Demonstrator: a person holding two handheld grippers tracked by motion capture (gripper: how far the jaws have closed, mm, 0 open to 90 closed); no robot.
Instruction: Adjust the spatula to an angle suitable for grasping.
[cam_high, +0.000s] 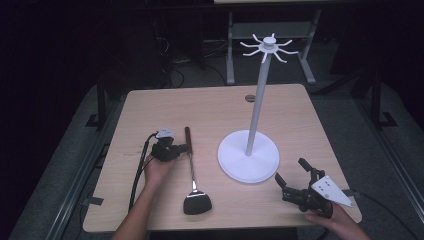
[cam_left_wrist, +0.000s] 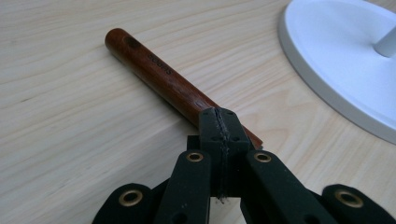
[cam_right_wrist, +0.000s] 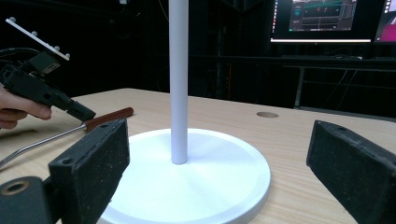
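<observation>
Between the closed left tongs (cam_left_wrist: 219, 123) sits the spatula (cam_high: 191, 170) handle.

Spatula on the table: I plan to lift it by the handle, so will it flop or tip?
The spatula looks stiff, with a metal shank. Its wide blade probably drags that end down. The round wooden handle, where the left gripper sits, may twist.

closed jaws over wooden handle (cam_left_wrist: 159, 77), white base (cam_left_wrist: 336, 60)
</observation>
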